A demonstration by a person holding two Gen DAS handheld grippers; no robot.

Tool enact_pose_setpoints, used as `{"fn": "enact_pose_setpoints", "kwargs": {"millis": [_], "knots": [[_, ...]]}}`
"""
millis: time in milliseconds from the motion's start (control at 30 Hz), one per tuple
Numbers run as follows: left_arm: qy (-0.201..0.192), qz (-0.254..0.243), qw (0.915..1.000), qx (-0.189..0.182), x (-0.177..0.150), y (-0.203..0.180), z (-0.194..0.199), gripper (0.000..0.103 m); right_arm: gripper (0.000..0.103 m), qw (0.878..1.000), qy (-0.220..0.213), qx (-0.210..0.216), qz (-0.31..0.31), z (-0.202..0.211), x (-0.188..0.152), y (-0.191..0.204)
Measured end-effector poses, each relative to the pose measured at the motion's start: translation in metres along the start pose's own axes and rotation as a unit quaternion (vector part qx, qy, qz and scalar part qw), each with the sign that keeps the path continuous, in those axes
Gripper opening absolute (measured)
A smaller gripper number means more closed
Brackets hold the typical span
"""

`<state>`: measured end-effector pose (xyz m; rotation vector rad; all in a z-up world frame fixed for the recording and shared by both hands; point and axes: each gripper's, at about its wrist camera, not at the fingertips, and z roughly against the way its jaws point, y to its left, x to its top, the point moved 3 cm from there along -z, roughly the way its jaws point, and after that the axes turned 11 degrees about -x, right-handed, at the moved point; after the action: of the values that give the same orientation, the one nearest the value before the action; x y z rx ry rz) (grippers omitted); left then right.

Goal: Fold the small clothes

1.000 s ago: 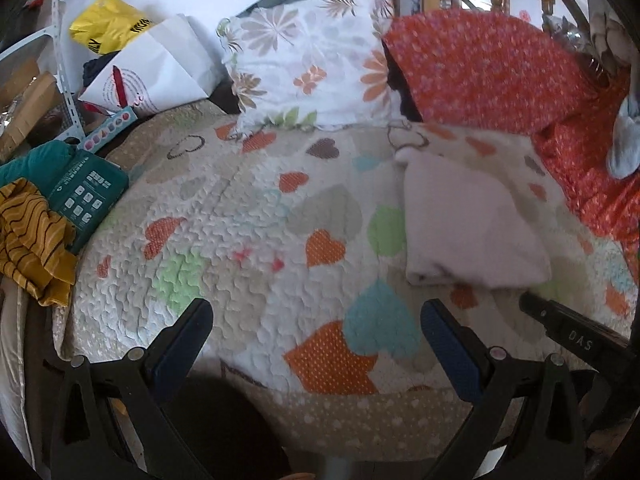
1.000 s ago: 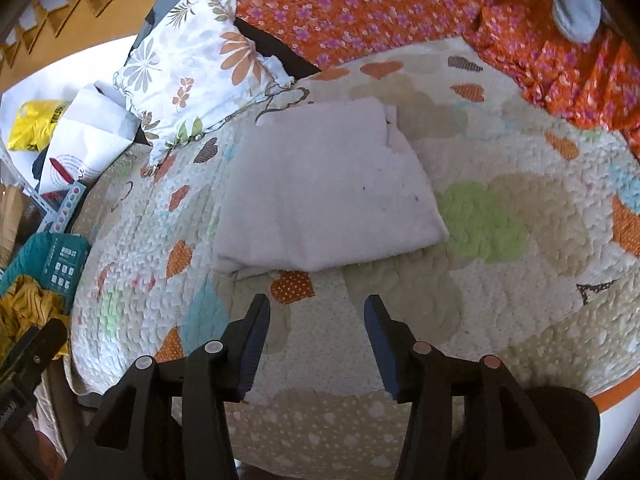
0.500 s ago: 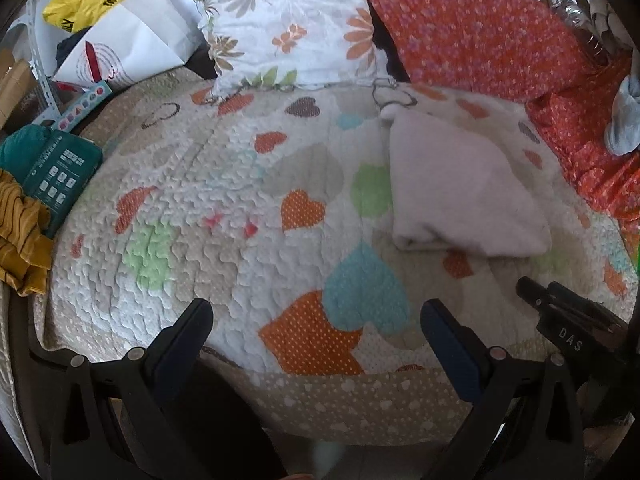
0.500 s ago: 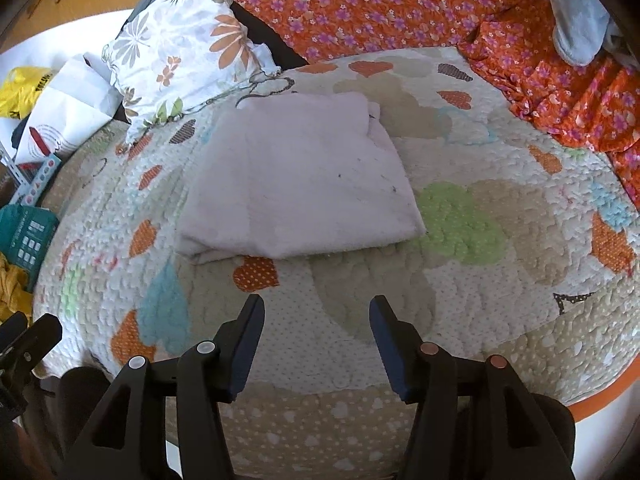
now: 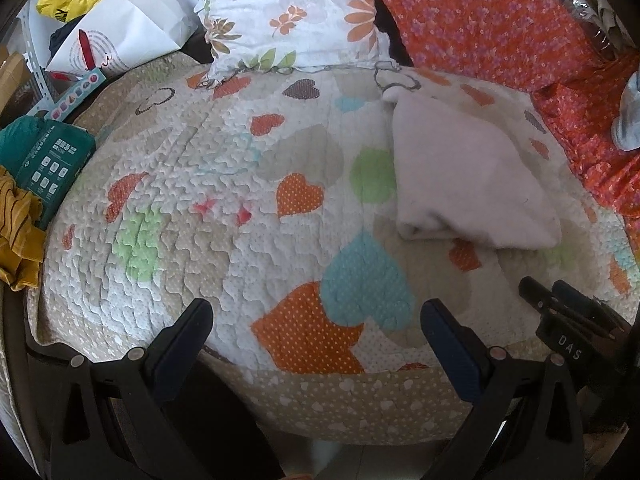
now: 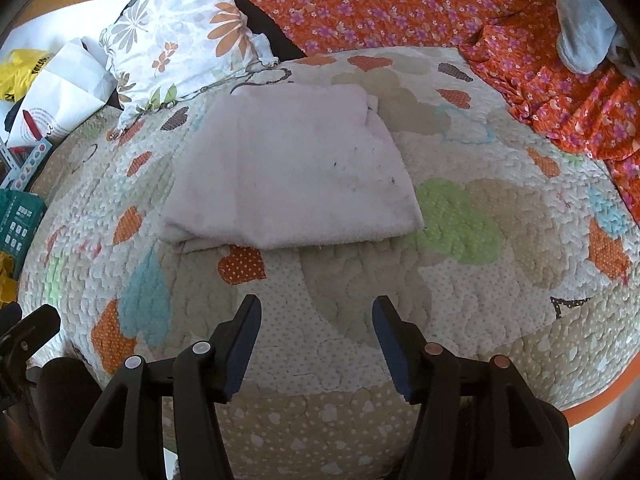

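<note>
1. Pale pink cloth, the folded garment (image 6: 292,168), lies flat on the heart-patterned quilt (image 6: 460,288), near the floral pillow (image 6: 180,40) and well short of the orange flowered fabric (image 6: 400,0). Its near edge shows layered folds, with one lower layer peeking out at the left corner.
2. Right gripper (image 6: 314,340) hangs empty just short of that near edge; its jaws have just been opening, with nothing between them but quilt.
3. Left gripper (image 5: 316,336) stands wide apart and empty, over bare quilt well to the left of the garment.
4. Risk: a pinch at the near edge could catch only the top layer, so the fold would peel open when lifted.
5. Risk: the quilt is soft and puckered, so a low jaw may grab quilt along with cloth and drag both.
6. Risk: the loose corner may slip out and leave the next fold crooked.
7. Yellow striped clothing (image 5: 16,232) waits at the far left edge; reaching across could brush the finished piece.
</note>
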<state>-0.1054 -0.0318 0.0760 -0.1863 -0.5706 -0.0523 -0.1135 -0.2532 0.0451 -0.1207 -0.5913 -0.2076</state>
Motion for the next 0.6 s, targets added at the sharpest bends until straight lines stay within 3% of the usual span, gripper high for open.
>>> {"fn": "enact_pose_setpoints", "kwargs": {"millis": [600], "knots": [[0.015,0.005,0.9999,-0.002,-0.003,0.001,-0.013,0.103,0.066,1.000,-0.008,-0.015,0.010,-0.002,0.001,0.001]]}}
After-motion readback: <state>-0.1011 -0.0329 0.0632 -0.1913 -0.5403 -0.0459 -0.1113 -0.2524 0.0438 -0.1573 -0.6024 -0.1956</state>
